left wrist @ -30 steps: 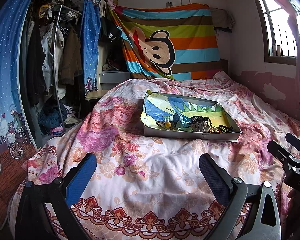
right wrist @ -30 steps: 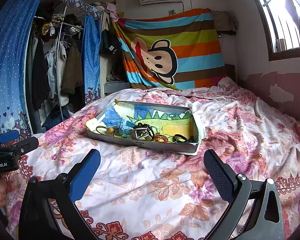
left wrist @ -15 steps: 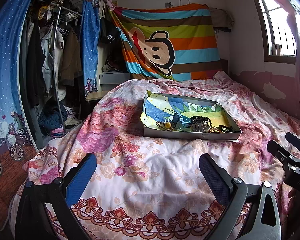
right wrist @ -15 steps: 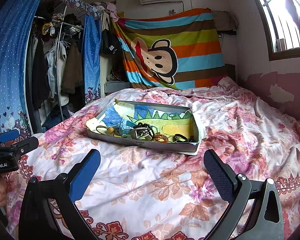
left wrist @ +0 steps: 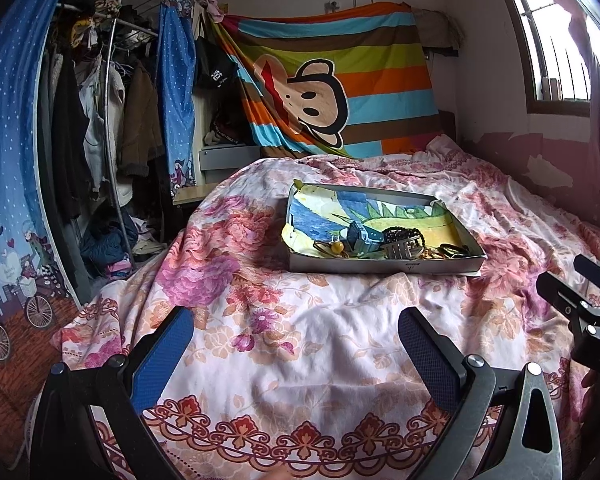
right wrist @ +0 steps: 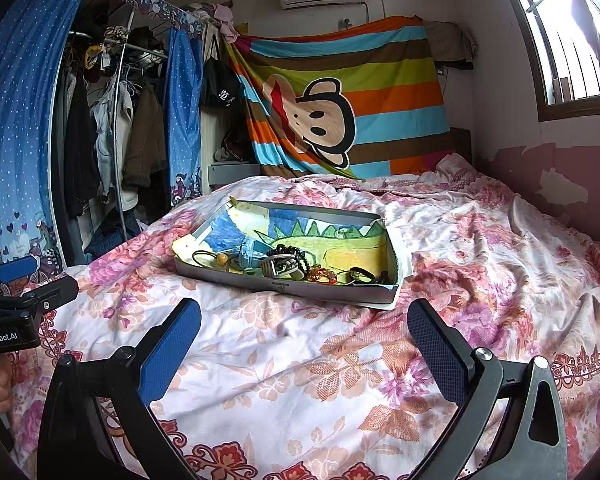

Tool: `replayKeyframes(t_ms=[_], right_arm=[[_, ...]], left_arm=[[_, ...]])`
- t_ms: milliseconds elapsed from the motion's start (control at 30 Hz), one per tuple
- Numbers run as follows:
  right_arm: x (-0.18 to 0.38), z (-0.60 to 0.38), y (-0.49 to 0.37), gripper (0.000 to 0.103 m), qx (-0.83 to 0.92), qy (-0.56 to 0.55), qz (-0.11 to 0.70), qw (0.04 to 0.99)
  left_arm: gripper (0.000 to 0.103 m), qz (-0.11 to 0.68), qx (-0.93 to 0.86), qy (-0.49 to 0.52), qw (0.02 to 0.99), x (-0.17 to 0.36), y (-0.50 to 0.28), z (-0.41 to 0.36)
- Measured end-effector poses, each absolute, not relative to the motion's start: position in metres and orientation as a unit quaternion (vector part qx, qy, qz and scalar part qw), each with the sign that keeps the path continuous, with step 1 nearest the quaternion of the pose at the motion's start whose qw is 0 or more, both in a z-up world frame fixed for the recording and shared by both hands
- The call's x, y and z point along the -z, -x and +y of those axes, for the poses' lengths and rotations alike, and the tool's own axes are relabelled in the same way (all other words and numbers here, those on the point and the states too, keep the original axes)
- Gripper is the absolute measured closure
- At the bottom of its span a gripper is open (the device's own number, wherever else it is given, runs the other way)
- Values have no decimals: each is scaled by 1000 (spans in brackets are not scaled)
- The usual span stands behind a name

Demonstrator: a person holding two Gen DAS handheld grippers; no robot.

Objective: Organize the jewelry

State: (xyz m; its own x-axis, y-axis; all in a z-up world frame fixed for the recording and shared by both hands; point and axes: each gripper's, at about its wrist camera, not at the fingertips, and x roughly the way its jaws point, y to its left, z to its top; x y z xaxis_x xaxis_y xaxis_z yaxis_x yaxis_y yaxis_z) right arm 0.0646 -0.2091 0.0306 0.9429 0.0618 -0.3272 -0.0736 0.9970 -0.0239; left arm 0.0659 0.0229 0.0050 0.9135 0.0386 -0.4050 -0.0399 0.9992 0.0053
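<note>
I have both tools low over the bed (left wrist: pixel 300 340), pointed at the tray (left wrist: pixel 380 266) in the middle of the frame. My left hand-held gripper (left wrist: pixel 296 356) stands wide apart with nothing between its pads; the right hand-held gripper (right wrist: pixel 304 344) is just as wide and just as empty. The jewelry (right wrist: pixel 296 266) lies heaped along the tray's near edge: a black bead bracelet, a metal clip, an amber-beaded loop, something light blue. That pile fits either sorting still to come or pieces gathered in, so I won't call the stage. Any pick would call for a careful pinch on one tangled piece. The right view shows orange beads beside the clip; the left view shows my other tool at right edge.
</note>
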Motion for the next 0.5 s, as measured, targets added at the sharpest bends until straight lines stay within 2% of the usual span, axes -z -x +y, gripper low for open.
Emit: replayKeyframes(t_ms=[500], right_arm=[[-31, -209, -64, 2, -34, 18, 166, 985]], left_arm=[[0, 202, -33, -17, 979, -6, -74, 37]])
